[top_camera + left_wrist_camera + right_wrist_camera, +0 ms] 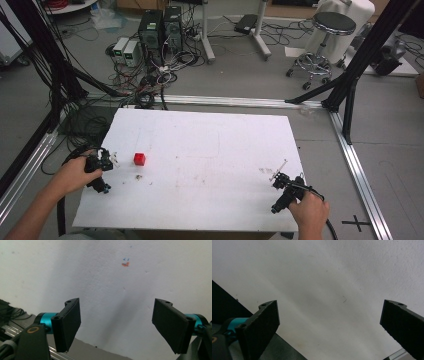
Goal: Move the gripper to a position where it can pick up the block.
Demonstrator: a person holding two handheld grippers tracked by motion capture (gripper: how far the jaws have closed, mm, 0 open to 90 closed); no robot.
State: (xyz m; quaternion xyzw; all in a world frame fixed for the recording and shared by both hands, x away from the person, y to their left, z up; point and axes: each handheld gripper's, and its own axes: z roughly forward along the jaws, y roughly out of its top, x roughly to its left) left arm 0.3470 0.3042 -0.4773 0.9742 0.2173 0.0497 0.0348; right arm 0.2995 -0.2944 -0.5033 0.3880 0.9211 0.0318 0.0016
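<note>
The left claw (107, 161) is held at the tabletop's left edge, its jaws spread wide with nothing between them; the left gripper view shows both black pads (67, 323) well apart over bare white surface. The right claw (279, 172) sits near the right front corner of the tabletop (210, 150), jaws likewise wide apart and empty, as the right gripper view shows.

A small red cube (139, 159) rests on the tabletop just to the right of the left claw, apart from it and untouched. Near it lies a small dark smudge (138, 176), too small to identify. In the left gripper view a tiny orange and blue mark (125, 263) shows on the surface ahead of the jaws; what it is cannot be made out.

The left hand (75, 174) wraps the gripper body from the side, forearm entering from the bottom left corner and cut off there. The right hand (310, 210) grips from below, wrist cut by the bottom edge, with a cable (327, 225) trailing past it. In the high view both claws' tips are blurred.
</note>
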